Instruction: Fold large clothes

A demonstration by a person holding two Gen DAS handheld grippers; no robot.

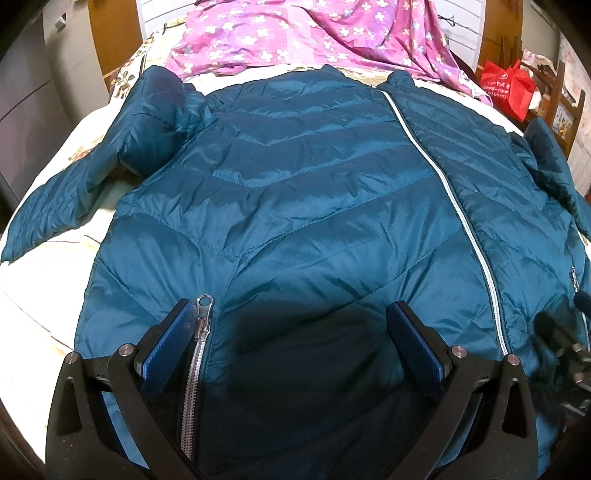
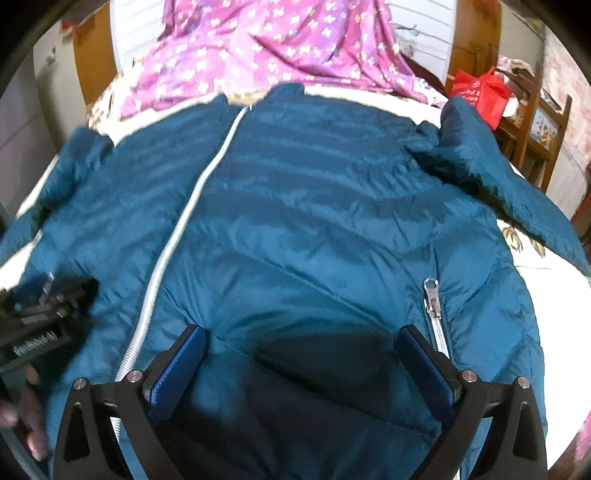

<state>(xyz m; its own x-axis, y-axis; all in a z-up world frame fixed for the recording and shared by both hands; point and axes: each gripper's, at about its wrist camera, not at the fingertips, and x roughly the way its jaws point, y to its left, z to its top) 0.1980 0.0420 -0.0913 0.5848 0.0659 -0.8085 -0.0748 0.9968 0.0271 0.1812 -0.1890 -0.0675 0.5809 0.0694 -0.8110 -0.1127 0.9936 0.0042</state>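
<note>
Jacket, teal and quilted in slippery chevron-stitched nylon, lies zipped and front-up across the bed, hem at the near edge, collar toward the pink floral sheet, sleeves splayed to both sides so you can fold them inward. Your left gripper and right gripper hover over the hem, jaws apart and holding nothing, each beside a metal pocket zipper.

Bed with cream floral sheet; teal quilted jacket spread flat across near part, pink flowered blanket bunched at far end.
</note>
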